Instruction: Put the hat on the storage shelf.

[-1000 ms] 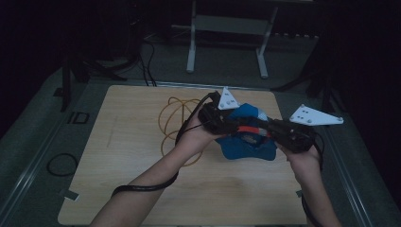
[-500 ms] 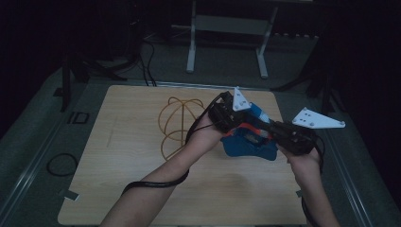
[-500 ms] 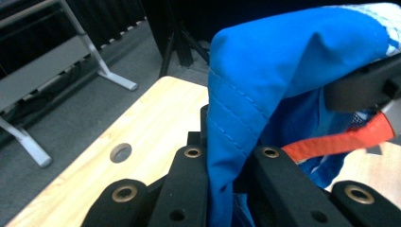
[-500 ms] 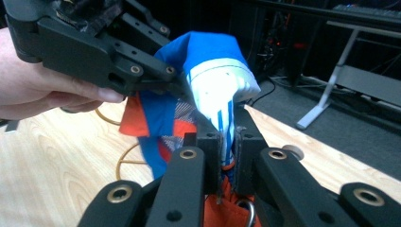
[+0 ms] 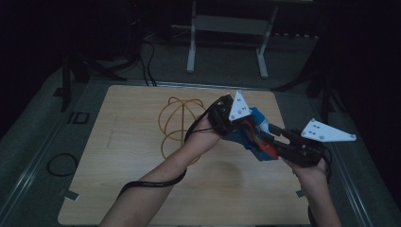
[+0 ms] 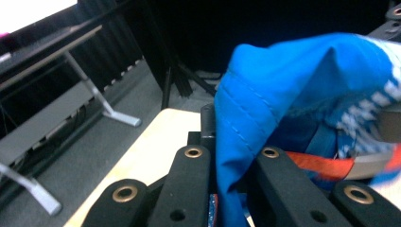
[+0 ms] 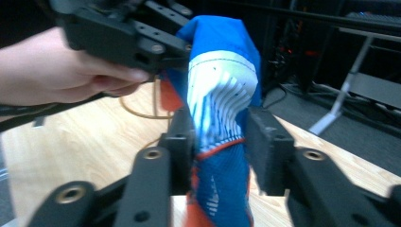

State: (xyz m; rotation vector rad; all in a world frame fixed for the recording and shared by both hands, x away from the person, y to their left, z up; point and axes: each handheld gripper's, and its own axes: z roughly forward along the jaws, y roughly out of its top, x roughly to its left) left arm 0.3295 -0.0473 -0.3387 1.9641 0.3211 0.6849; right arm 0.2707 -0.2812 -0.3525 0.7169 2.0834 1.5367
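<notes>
**Blue garment held aloft between two grippers: regrasp in progress**

Item: one small blue garment [image 5: 250, 135] of stretch fabric with white printed stripes and a red-orange band, possibly a sock or sleeve; exact type could not be told. Location: right of centre in the high view, lifted clear of the wooden tabletop [image 5: 142, 156] and spanning the gap between both grippers.

Left gripper [image 6: 231, 189]: jaws fully pinched together on a stitched blue edge of the garment, the cloth rising out of the closed gap at lower centre of the left gripper view.

Right gripper [image 7: 220, 142]: jaws had just been opening and stood partly apart, the striped section of the garment hanging between them. The left-hand pad lay against the cloth; the other stood off it, so no firm pinch was shown.

Also present: a loop of thin yellow-brown cord [image 5: 177, 120] lying on the tabletop, upper centre of the high view, apart from the garment.

Step judged: a hand-over or re-grip, the left gripper bearing the garment while the right let go.

Next move judged to require: the right gripper shifting to a fresh spot on the fabric and closing there, with the left pinch kept firm so the garment would not drop.
</notes>
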